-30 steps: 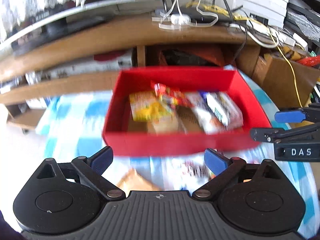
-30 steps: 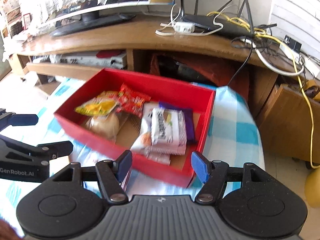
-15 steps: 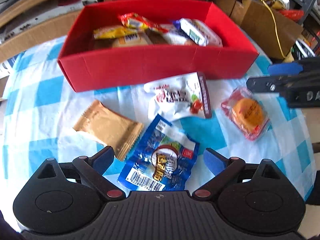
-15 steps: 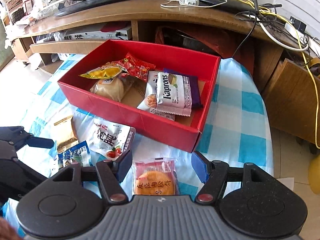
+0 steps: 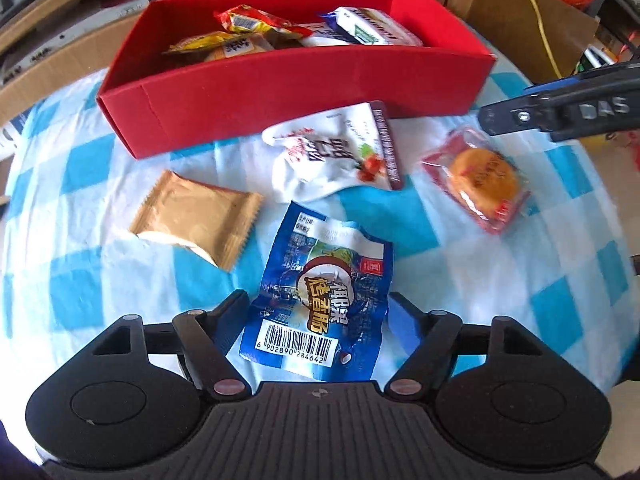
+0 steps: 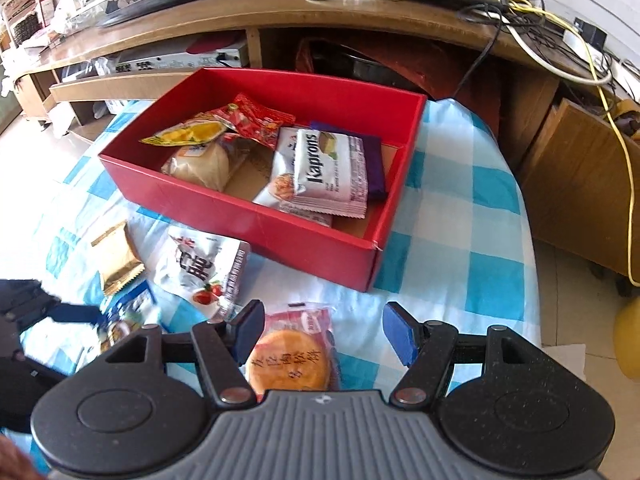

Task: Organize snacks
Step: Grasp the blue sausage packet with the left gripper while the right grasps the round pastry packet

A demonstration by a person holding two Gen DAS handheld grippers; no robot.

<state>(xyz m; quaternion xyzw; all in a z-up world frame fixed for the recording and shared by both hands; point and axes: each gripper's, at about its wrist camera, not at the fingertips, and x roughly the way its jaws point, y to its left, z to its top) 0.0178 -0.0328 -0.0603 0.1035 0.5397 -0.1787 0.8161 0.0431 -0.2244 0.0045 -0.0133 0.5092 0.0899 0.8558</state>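
Note:
A red box holds several snacks, among them a Kaprons pack. Loose on the checked cloth lie a gold packet, a white packet, a blue packet and an orange cake in a clear wrapper. My left gripper points down over the blue packet, which lies between its closing jaws; the pads sit at its edges without squeezing it. My right gripper is open above the cake wrapper, which lies nearer its left finger.
A wooden TV stand with a router and tangled cables stands behind the table. A cardboard box is at the back right. The round table's edge drops off to the right, with floor beyond.
Both grippers tipped down from the box to the loose snacks. The left one sank onto the blue packet and its jaws narrowed. The right one came over the cake wrapper.

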